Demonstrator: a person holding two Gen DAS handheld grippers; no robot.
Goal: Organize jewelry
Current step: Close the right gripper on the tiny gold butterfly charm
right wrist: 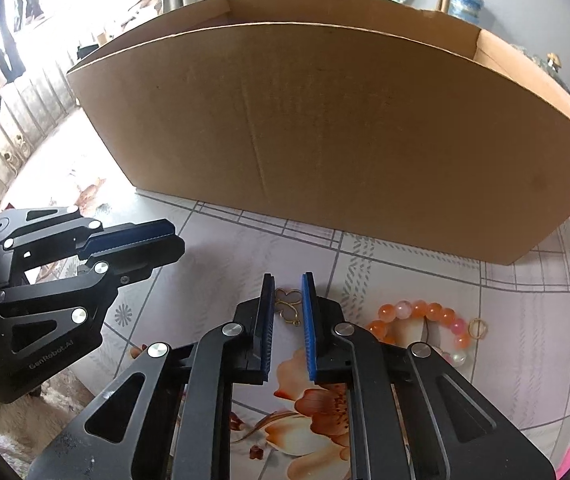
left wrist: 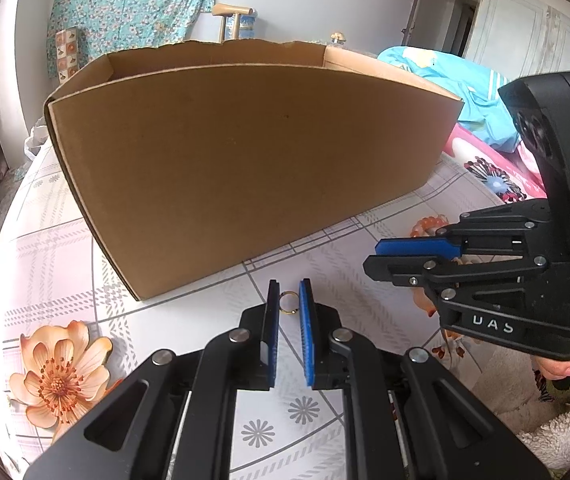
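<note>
In the left wrist view my left gripper (left wrist: 288, 292) is shut on a small gold ring (left wrist: 287, 303), held upright between its blue pads just above the tablecloth. In the right wrist view my right gripper (right wrist: 288, 286) has its pads against a gold butterfly-shaped charm (right wrist: 287, 306) that spans the narrow gap between them, low over the cloth. Each gripper shows in the other's view: the right gripper (left wrist: 374, 257) points left, and the left gripper (right wrist: 175, 238) points right. An orange bead bracelet (right wrist: 417, 313) and a second gold ring (right wrist: 478, 327) lie to the right of the charm.
A large open cardboard box (left wrist: 245, 168) stands close behind both grippers, its near wall (right wrist: 345, 140) filling the middle of both views. The table has a floral plaid cloth (left wrist: 61, 384). A person's hand (left wrist: 561, 368) holds the right gripper's handle. Orange beads (left wrist: 429, 224) peek out behind it.
</note>
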